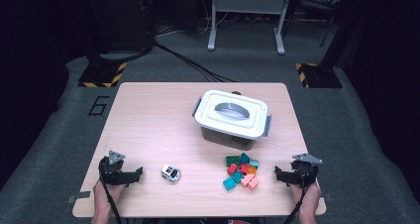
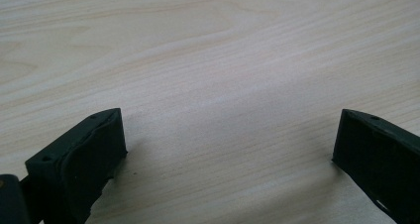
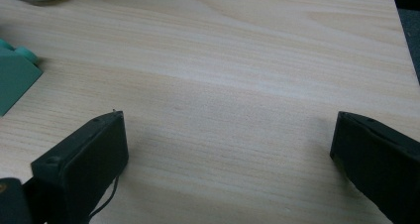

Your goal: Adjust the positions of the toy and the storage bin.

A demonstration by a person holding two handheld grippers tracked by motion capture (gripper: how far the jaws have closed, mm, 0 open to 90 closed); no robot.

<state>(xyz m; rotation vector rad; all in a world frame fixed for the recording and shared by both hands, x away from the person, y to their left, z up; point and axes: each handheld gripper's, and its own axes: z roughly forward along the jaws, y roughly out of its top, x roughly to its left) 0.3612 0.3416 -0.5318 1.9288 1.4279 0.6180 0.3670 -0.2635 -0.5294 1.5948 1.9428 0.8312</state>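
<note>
From the high view, the left gripper [image 1: 139, 173] is resting at the table's [image 1: 148, 115] near left corner, pointing toward a toy car [image 1: 171, 173] that is lying just to its right, near but apart from it. The right gripper [image 1: 277, 173] is sitting at the near right corner, pointing left toward a pile of bricks [image 1: 241, 171], which is lying close beside its tips without touching. A lidded box [image 1: 232, 116] is standing farther back, behind the bricks. In the left gripper view, the left gripper [image 2: 228, 144] is spreading wide over bare wood, gripping nothing. In the right gripper view, the right gripper [image 3: 228, 144] is likewise gaping wide and empty, while a teal brick [image 3: 15, 73] is lying off beyond its left jaw, apart from it.
</note>
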